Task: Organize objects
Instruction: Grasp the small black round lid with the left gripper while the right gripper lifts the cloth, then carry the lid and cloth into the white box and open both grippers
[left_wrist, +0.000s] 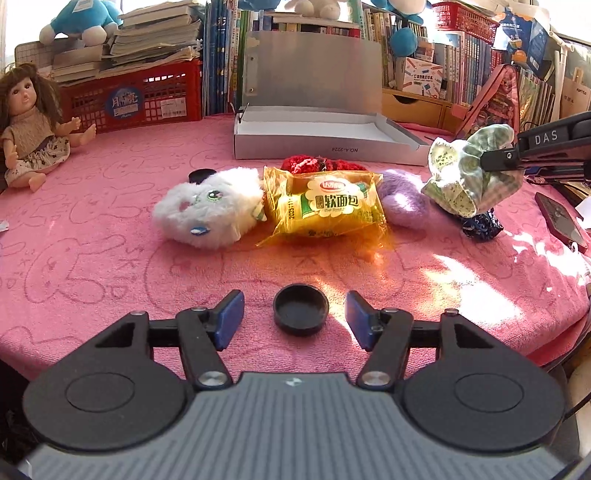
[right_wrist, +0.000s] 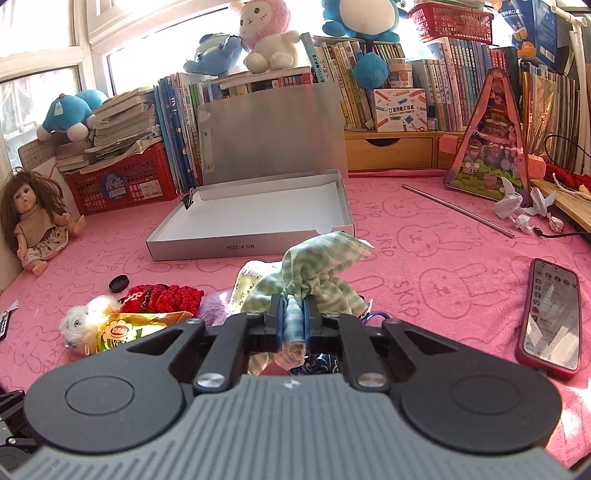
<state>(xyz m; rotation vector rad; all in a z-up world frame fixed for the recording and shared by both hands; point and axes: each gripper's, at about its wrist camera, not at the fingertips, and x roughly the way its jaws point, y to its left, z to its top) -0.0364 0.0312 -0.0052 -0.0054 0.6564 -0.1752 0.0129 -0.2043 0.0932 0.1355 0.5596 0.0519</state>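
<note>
The work surface is a pink terry cloth (left_wrist: 110, 266) with a soft, looped pile and an embossed rabbit pattern. The left gripper (left_wrist: 294, 319) stands partly open over it, its blue pads on either side of a small round black plastic cap (left_wrist: 301, 314) that lies hollow side up on the cloth; neither pad touches the cap. The right gripper (right_wrist: 293, 325) is clamped tight on a bunched, thin cotton cloth bundle (right_wrist: 317, 273) in green-and-white check with a floral patch, which is lifted clear of the surface and hangs in loose folds; in the left wrist view the same bundle (left_wrist: 469, 173) sits at the gripper tip above a dark blue crinkled wrapper (left_wrist: 480, 227). Across the middle of the cloth lies a row of items: a fluffy white plush toy (left_wrist: 210, 206), a glossy translucent yellow bread packet (left_wrist: 325, 203) touching it, a red crocheted piece (left_wrist: 314, 164) behind the packet, and a fuzzy lilac plush (left_wrist: 402, 203) to its right. A second black cap (left_wrist: 201, 174) lies behind the white plush. Beyond stands a shallow rectangular grey cardboard box (left_wrist: 314, 146) with white lining, its lid raised upright. A doll (left_wrist: 33, 129) with brown hair sits at far left, and a phone (right_wrist: 552, 317) in a dark red case lies flat on the right.
</note>
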